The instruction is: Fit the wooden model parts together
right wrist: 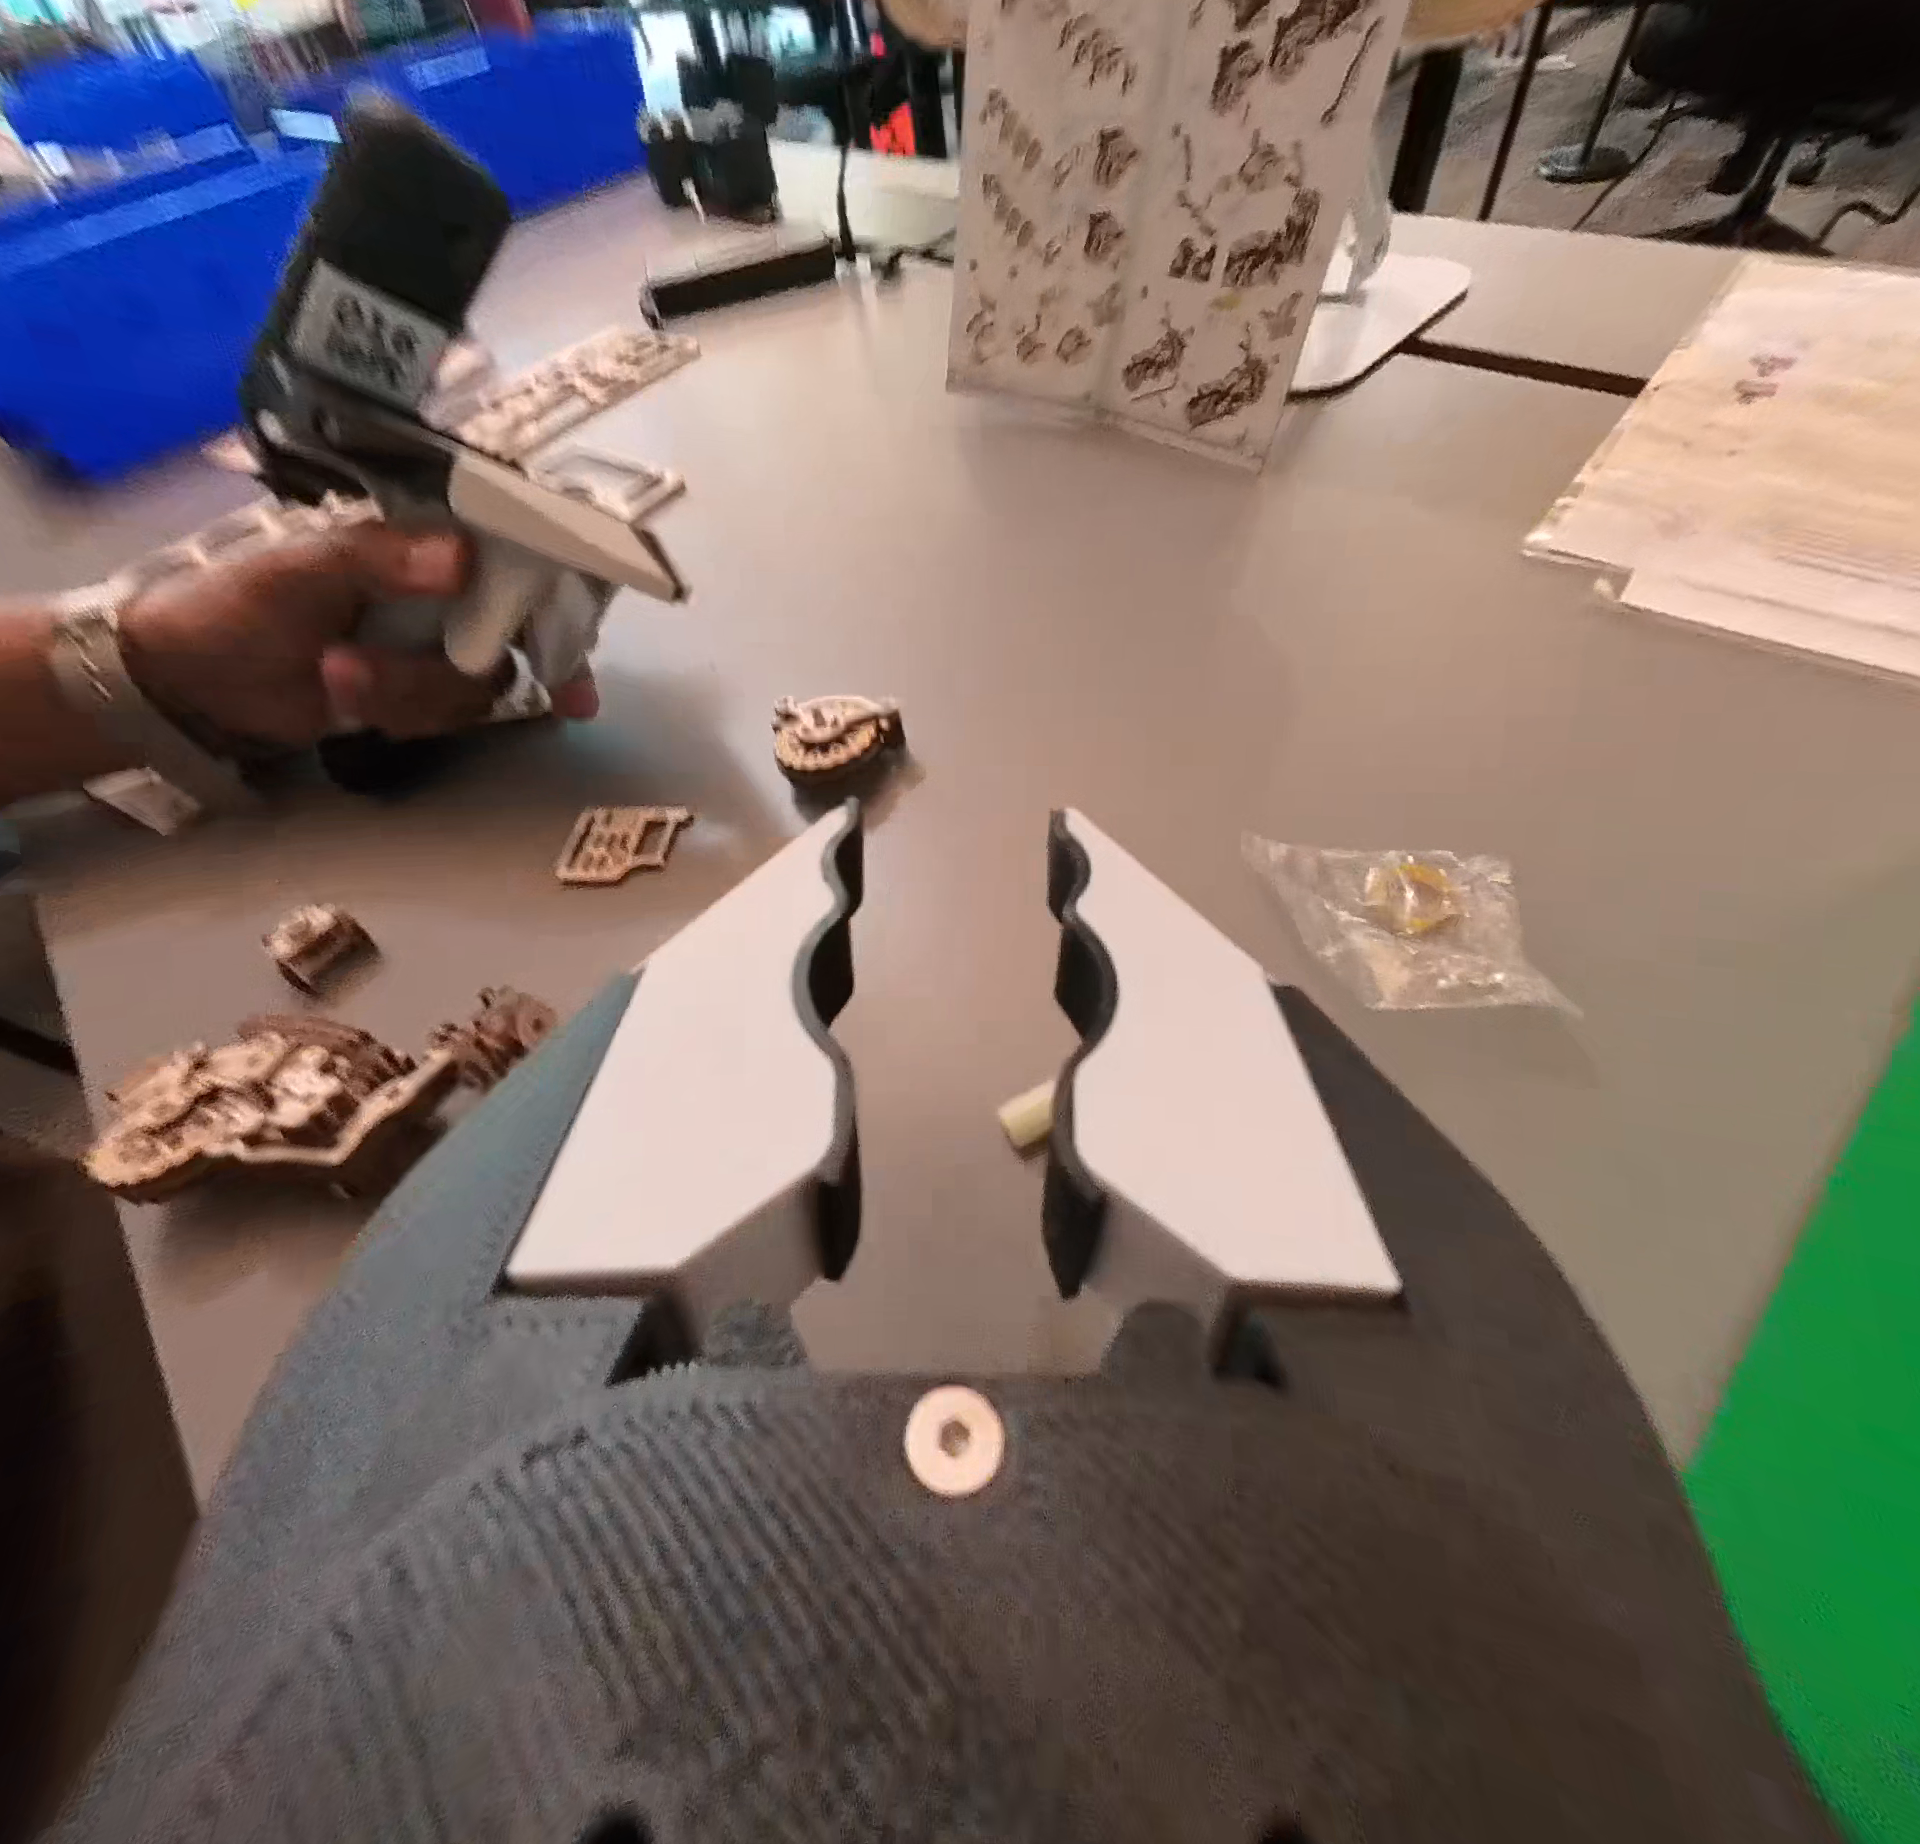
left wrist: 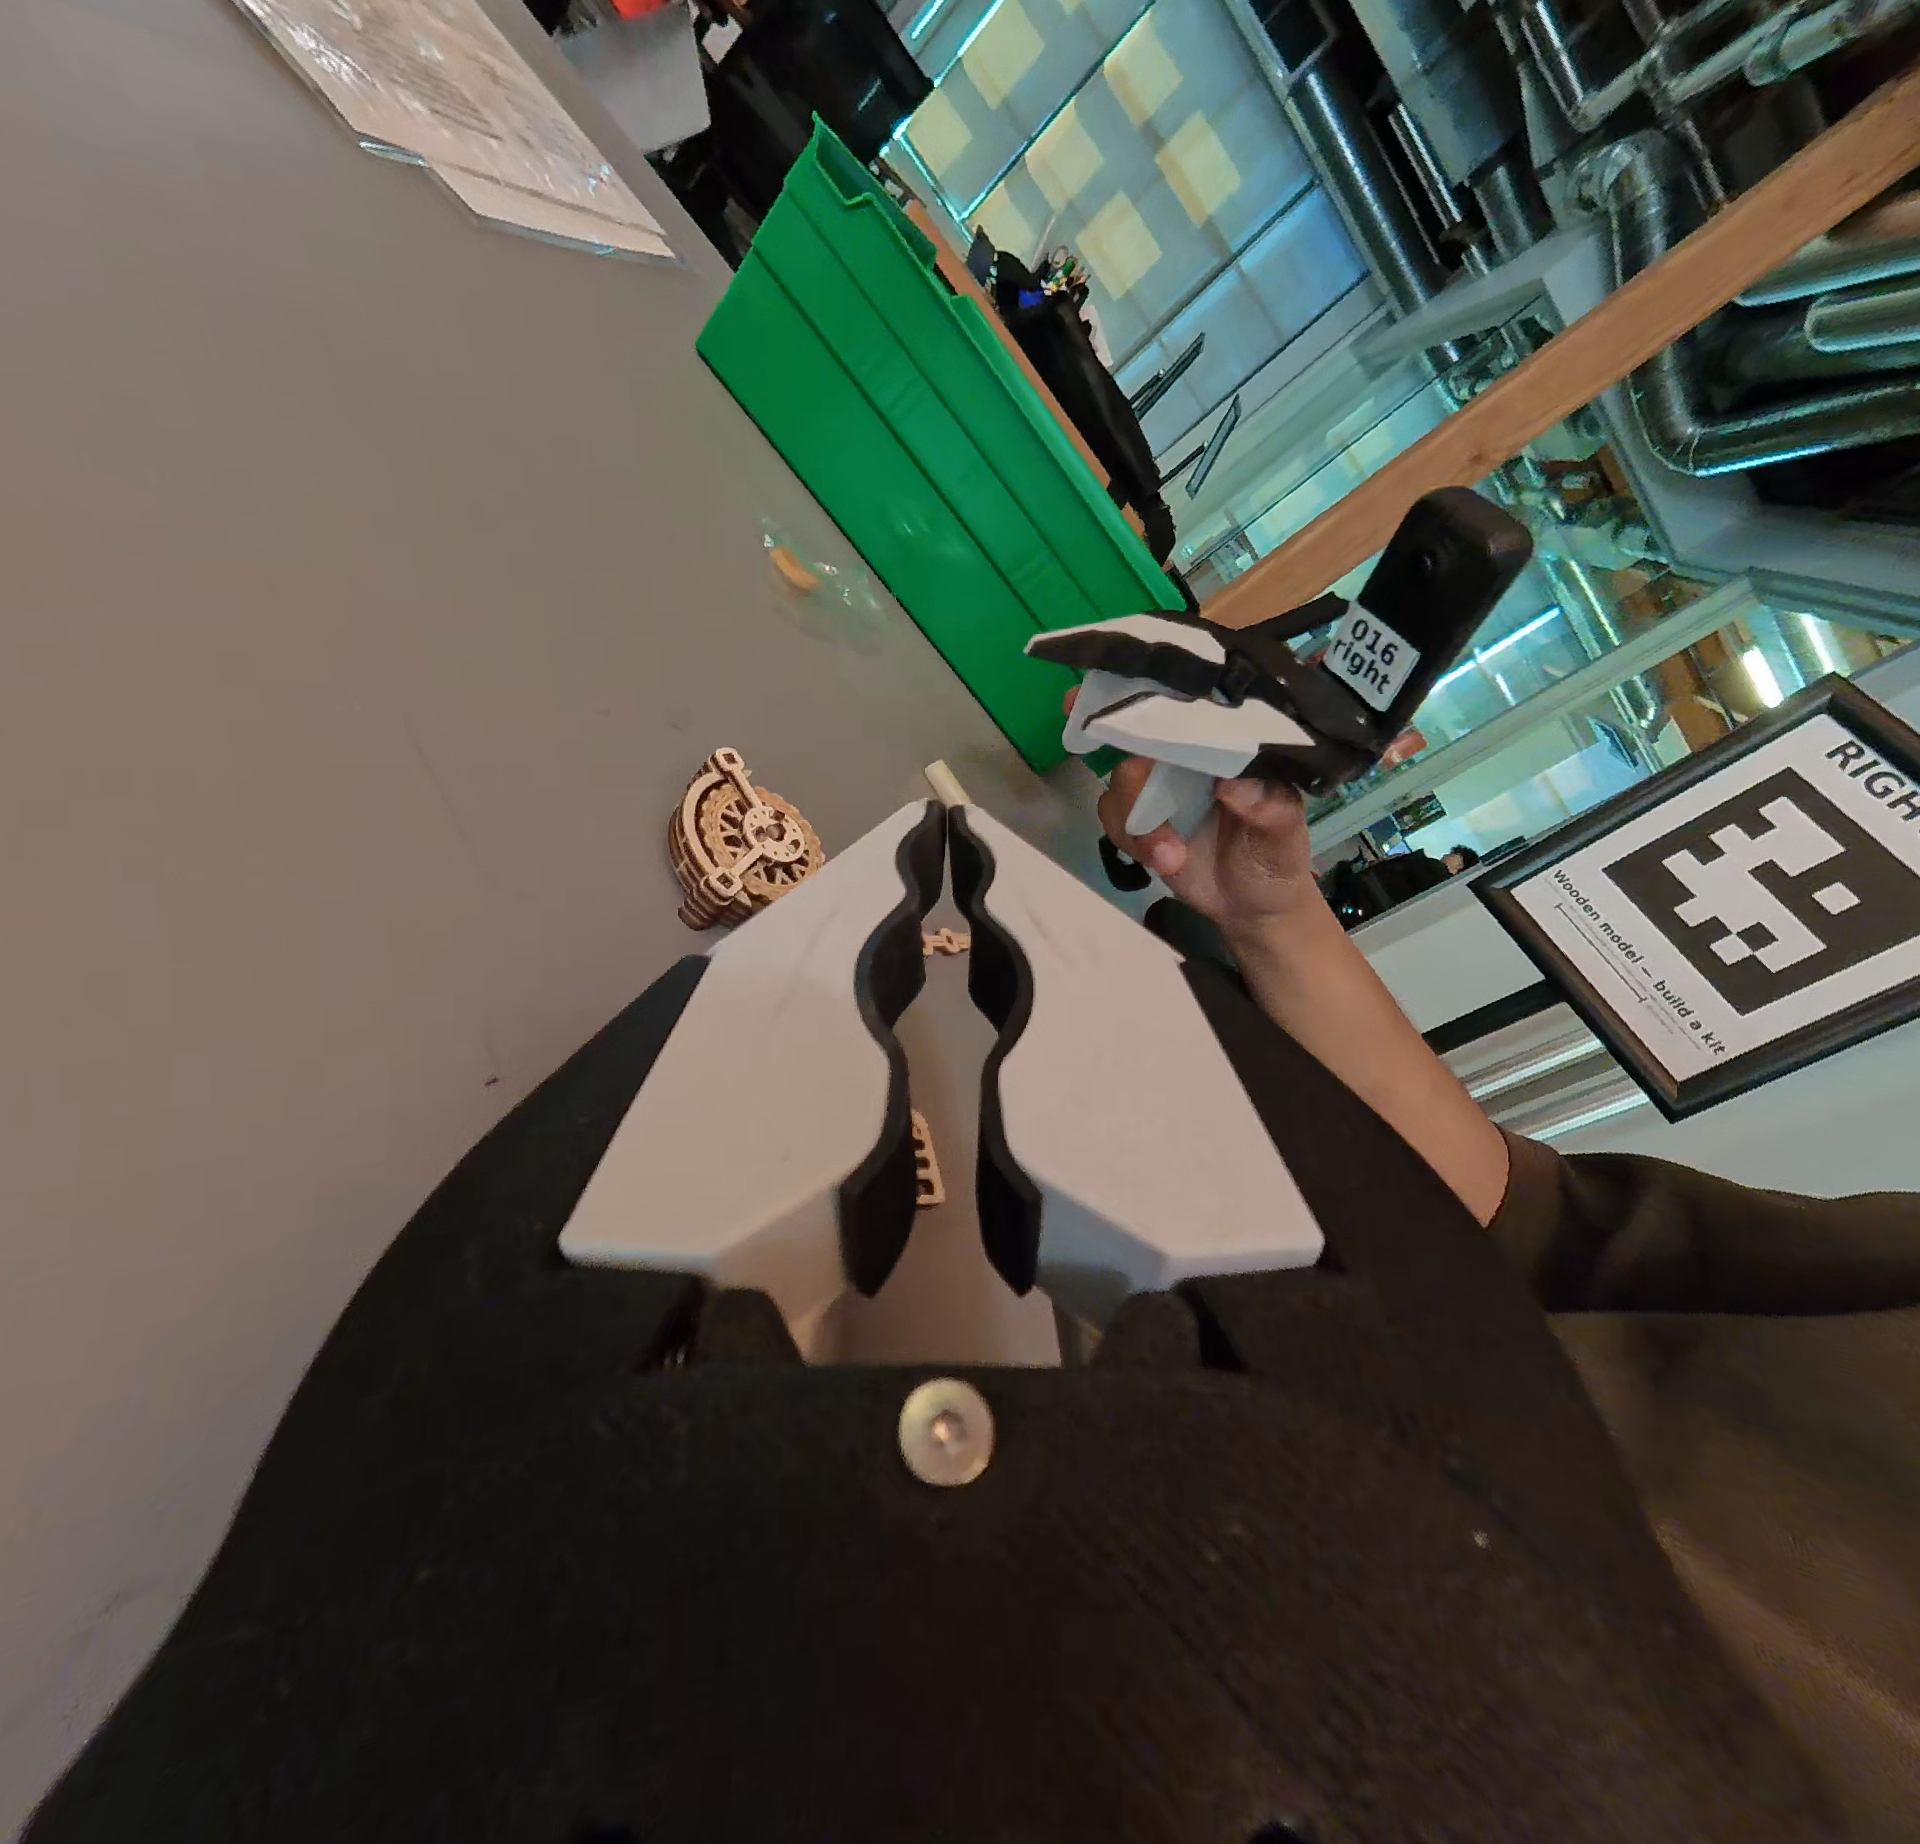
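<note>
Lying beyond the spread right claw (right wrist: 954,828), wheel piece (right wrist: 837,735); left claw (left wrist: 947,826) pinched together

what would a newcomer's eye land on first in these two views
Probably the bright green bin standing on the grey table, the strongest colour in the left wrist view. Next, the open right gripper hanging above the table, with small wooden model parts scattered to its left and a clear plastic bag to its right.

Left of the right gripper's open jaws lie roughly five wooden model pieces (right wrist: 840,738), blurred; right of them, one plastic bag (right wrist: 1397,921) and one green bin (right wrist: 1829,1379).
</note>
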Tool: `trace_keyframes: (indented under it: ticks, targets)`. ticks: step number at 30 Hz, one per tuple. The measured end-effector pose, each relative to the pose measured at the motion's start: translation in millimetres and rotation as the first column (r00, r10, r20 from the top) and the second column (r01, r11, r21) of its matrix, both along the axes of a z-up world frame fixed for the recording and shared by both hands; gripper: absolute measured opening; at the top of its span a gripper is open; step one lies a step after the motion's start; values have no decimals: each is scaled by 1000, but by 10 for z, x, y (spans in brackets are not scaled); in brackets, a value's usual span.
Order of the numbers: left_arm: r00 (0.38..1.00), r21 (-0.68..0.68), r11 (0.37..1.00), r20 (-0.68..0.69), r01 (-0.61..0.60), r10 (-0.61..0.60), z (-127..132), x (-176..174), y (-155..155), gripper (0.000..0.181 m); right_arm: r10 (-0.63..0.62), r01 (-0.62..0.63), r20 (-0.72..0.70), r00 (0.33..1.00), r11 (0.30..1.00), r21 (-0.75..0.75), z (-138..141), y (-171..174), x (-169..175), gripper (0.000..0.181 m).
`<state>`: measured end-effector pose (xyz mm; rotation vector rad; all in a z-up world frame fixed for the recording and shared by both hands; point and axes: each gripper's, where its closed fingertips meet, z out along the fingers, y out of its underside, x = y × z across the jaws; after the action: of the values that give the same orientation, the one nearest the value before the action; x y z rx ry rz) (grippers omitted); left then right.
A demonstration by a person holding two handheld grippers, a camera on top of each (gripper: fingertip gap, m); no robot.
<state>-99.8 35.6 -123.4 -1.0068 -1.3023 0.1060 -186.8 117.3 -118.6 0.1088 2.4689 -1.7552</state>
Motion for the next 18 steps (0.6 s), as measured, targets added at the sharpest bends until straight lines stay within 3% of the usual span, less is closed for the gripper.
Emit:
trace_keyframes:
  ticks: [4,8,12,15,18]
  targets:
    - [998,-9,1000,-62,-4,3,97,47,3,0,8,-3,55,998,996,-84,129,-44,104,35]
    - [985,-42,997,-166,-59,51,393,196,1,28,5,-6,-18,1000,1000,-30,42,-52,185,35]
    - [954,-154,972,-270,-175,129,668,385,-120,42,1,-1,-23,1000,1000,-25,32,-74,221,34]
    - [952,-320,923,-279,-215,126,643,638,-75,56,-6,5,-16,1000,1000,-19,31,-59,236,35]
    - [948,-460,839,-253,-291,191,467,912,-53,56,-31,30,-33,999,999,-25,63,-10,216,37]
